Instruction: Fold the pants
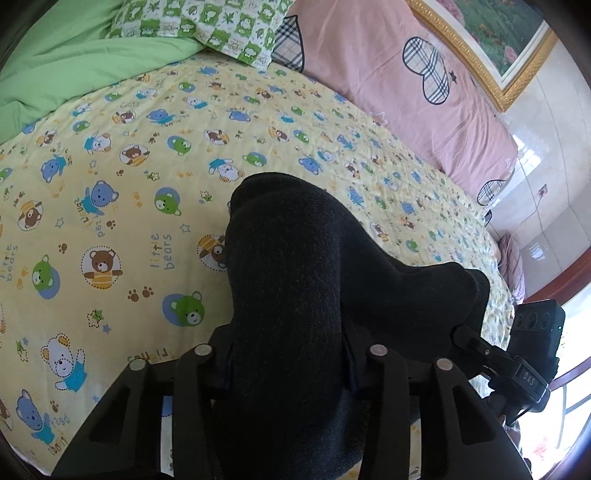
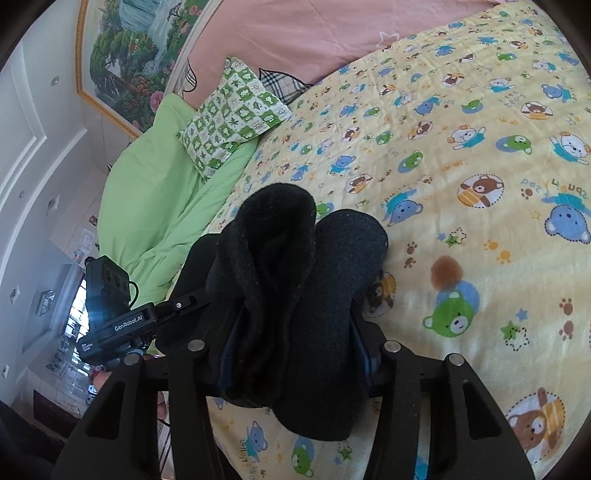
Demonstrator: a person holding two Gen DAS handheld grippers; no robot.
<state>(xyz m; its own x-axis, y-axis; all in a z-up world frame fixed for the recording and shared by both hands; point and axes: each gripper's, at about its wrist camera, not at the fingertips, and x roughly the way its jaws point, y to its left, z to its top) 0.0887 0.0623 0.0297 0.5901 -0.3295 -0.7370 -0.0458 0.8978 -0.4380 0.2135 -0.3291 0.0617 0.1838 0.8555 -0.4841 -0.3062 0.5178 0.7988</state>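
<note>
The pants (image 1: 291, 280) are black fleecy fabric, bunched and lifted above the yellow bear-print bedsheet (image 1: 122, 192). My left gripper (image 1: 288, 354) is shut on a thick fold of them, which drapes over and hides its fingertips. In the right wrist view the pants (image 2: 295, 280) bulge up in two rolled folds, and my right gripper (image 2: 291, 369) is shut on them. The other gripper shows at the edge of each view: right gripper (image 1: 517, 362), left gripper (image 2: 122, 325). Both hold the same garment close together above the bedsheet (image 2: 461, 155).
A green duvet (image 1: 70, 62) and a green-checked pillow (image 1: 207, 26) lie at the bed's head. A pink cover with plaid hearts (image 1: 406, 85) runs along the far side. A gold-framed painting (image 2: 136, 55) hangs on the wall.
</note>
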